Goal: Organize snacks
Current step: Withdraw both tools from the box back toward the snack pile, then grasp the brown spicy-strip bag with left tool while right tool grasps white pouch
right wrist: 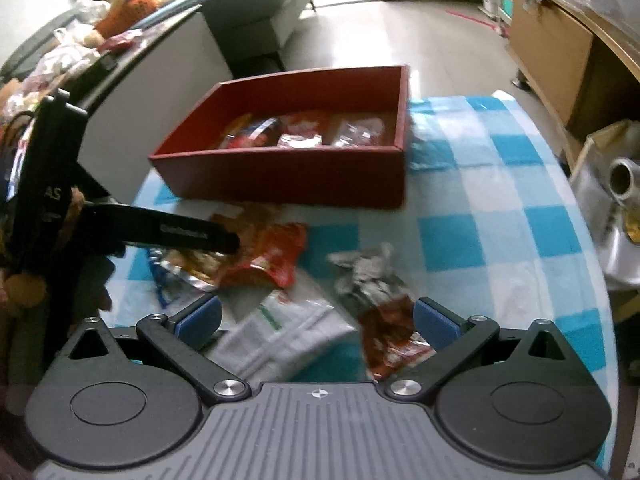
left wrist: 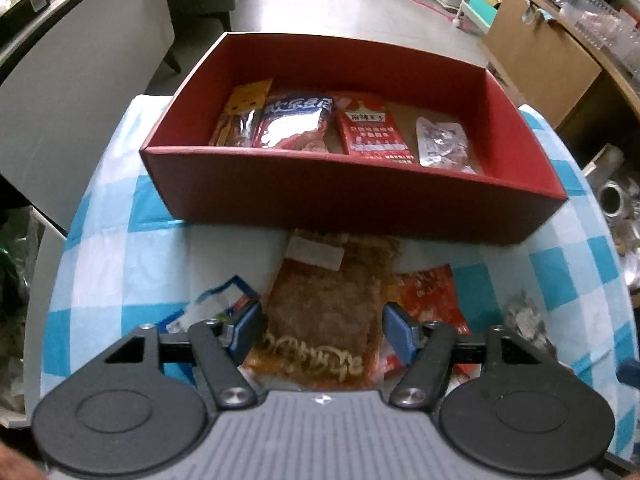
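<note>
A red box [left wrist: 352,196] stands on the blue-checked cloth with several snack packets lying flat inside. In front of it a brown snack packet [left wrist: 324,304] lies between the blue pads of my left gripper [left wrist: 324,330]. The jaws are open and straddle the packet, with a slim gap on each side. A red packet [left wrist: 432,292] lies just right of it. In the right wrist view my right gripper [right wrist: 318,322] stands wide open above a white packet [right wrist: 288,328] and a dark red packet [right wrist: 388,336]. One left finger [right wrist: 180,234] shows over the pile there, short of the red box [right wrist: 280,176].
A crumpled grey packet [right wrist: 368,268] and a red packet [right wrist: 276,256] lie loose on the cloth [right wrist: 500,220]. A white counter [left wrist: 80,80] stands to the left of the table. A cardboard box [left wrist: 536,64] and a metal pot [right wrist: 624,176] are off to the right.
</note>
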`<state>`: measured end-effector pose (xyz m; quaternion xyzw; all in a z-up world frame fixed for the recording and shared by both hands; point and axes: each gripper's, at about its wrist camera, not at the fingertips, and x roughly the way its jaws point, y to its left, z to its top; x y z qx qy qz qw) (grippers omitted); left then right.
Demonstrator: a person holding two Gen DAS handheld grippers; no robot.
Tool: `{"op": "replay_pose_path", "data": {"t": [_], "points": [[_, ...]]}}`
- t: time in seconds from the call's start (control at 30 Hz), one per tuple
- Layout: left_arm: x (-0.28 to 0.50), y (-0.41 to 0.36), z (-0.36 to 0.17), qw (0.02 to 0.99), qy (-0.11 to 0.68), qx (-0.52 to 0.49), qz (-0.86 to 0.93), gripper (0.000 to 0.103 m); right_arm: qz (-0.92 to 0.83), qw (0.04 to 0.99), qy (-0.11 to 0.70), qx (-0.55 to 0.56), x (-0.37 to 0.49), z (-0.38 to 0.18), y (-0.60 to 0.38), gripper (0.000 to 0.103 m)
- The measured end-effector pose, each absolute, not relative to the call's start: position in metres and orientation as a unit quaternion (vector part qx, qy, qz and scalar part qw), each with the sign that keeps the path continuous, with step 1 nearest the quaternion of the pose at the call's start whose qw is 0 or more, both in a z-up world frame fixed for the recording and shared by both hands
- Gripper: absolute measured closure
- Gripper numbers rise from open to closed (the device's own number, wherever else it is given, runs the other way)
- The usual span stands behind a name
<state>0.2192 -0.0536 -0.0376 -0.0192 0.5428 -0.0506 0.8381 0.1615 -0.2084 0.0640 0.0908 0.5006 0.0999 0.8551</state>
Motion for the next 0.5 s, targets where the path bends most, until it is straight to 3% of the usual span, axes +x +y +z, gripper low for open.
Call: {"op": "replay_pose_path", "data": {"t": [0.17, 0.27, 0.3, 0.47, 0.5], "points": [[0.225, -0.054, -0.040, 0.835, 0.547, -0.007, -0.059, 0.046, 0.108, 0.845, 0.514, 0.101, 0.161, 0.057, -0.213, 0.000], [0.217, -0.055, -0.033, 0.837, 0.543, 0.008, -0.071, 0.074, 0.121, 0.839, 0.523, 0.087, 0.161, 0.054, -0.206, 0.000], [0.213, -0.054, -0.032, 0.833, 0.547, 0.004, -0.080, 0.078, 0.125, 0.836, 0.527, 0.084, 0.161, 0.053, -0.204, 0.000], [0.195, -0.038, -0.027, 0.824, 0.557, -0.022, -0.096, 0.077, 0.140, 0.819, 0.553, 0.067, 0.147, 0.039, -0.191, 0.000], [0.196, -0.034, -0.026, 0.823, 0.558, -0.035, -0.094, 0.073, 0.143, 0.814, 0.559, 0.066, 0.143, 0.035, -0.188, 0.000]]}}
